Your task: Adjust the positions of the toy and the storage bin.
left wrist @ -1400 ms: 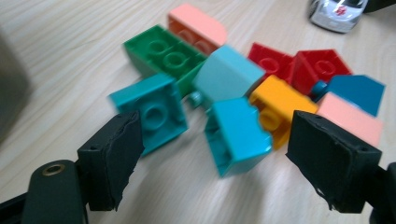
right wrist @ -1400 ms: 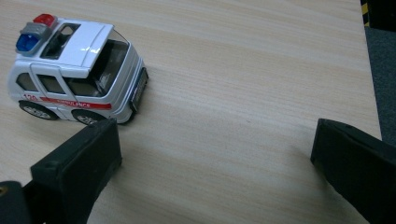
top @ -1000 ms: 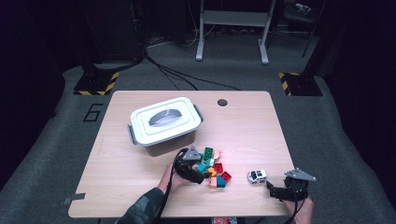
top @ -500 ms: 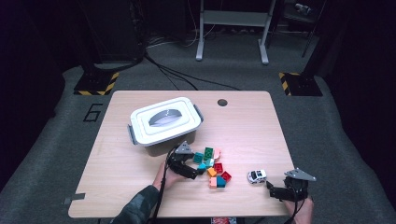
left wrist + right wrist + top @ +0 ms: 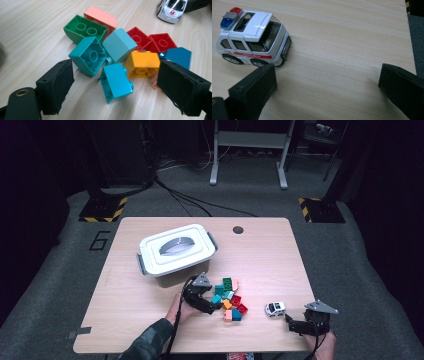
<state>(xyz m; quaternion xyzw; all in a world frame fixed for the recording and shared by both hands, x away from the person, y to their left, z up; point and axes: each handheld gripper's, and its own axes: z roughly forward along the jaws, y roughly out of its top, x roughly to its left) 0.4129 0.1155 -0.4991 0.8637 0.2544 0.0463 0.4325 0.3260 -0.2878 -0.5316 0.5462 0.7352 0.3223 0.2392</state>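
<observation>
While the person's left hand [image 5: 179,306] rests on the wooden table [image 5: 270,250], the left gripper [image 5: 115,87] it holds points at a pile of toy bricks [image 5: 229,297] near the table's front edge. Its two black jaws stand wide apart, having just opened a little further, and they press on nothing. In the left gripper view a turquoise brick [image 5: 116,81] lies on its side between the jaws, clear of both pads. Just behind it sit a teal brick [image 5: 88,55] with its hollow underside showing, a pale blue-green sloped brick [image 5: 120,45] and an orange brick [image 5: 142,64]. Farther back lie a green brick [image 5: 83,29], a salmon brick with a rounded top [image 5: 102,18], two red bricks [image 5: 150,41] and a dark blue piece [image 5: 178,56] (partly hidden behind the right-hand jaw).

To the right of the pile, a little apart from it, stands a white toy ambulance [image 5: 274,308]. The right gripper [image 5: 327,87] sits at the table's front right corner, held by the right hand [image 5: 325,347], and its jaws are also spread wide with only bare table between them. In the right gripper view the ambulance stands upright just beyond the left-hand jaw.

Behind the bricks, toward the left of the table, sits a white storage box [image 5: 175,252] with grey latches and its lid on.
</observation>
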